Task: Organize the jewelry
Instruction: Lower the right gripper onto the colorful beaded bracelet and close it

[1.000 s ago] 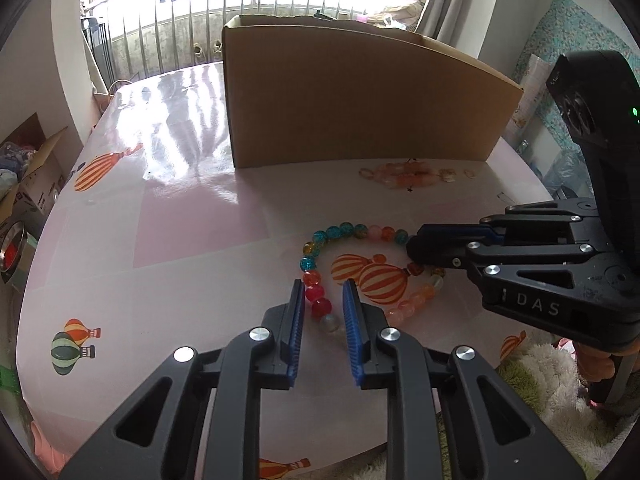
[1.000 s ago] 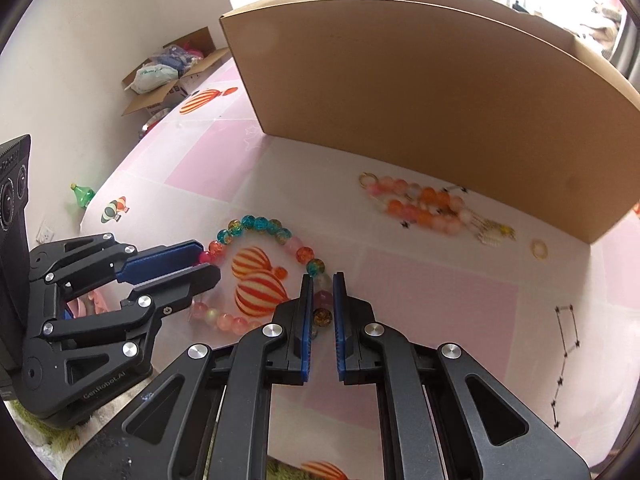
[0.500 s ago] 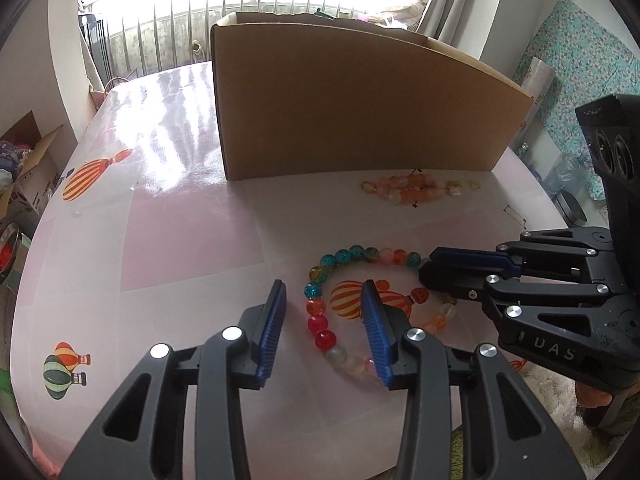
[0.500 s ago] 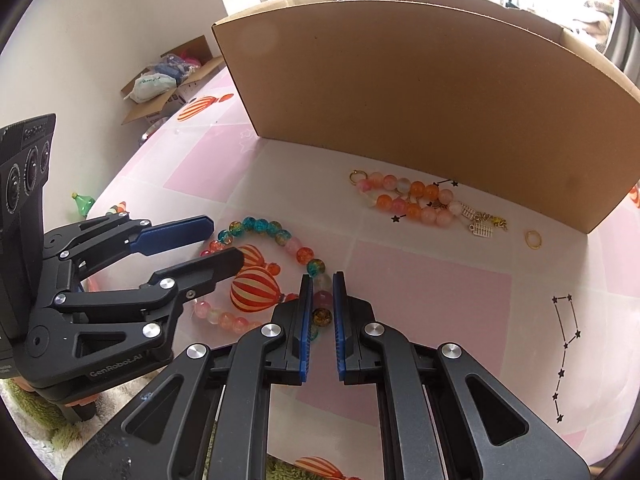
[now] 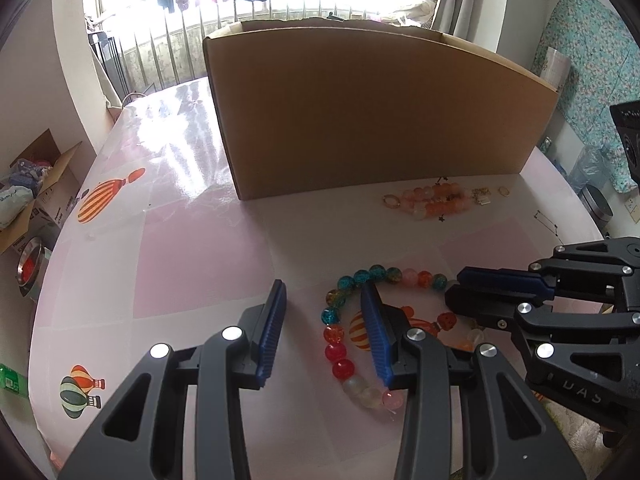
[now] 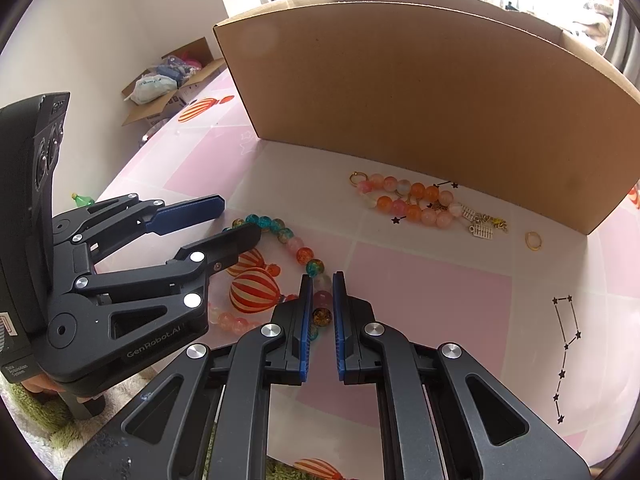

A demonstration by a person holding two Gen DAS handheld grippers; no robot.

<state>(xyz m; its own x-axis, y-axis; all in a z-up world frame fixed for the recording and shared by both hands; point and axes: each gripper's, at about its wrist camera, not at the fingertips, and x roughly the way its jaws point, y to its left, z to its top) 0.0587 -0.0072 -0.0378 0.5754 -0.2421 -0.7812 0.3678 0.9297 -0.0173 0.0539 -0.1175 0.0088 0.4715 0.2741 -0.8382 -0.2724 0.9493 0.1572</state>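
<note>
A bracelet of large coloured beads lies in a ring on the pink table; it also shows in the right wrist view. My left gripper is open and empty, its right finger inside the ring and its left finger out on bare table. My right gripper is nearly shut around the bracelet's right side, with beads between its pads. A second string of pink and orange beads with metal charms lies near the cardboard box. A small gold ring lies to its right.
The tall open cardboard box stands at the back of the round table. The table's front edge is close beneath both grippers. An open carton of clutter sits on the floor to the left.
My left gripper has opened wide and shifted left, letting the red beads out from between its fingers. My right gripper has stayed closed on the bracelet's right side.
</note>
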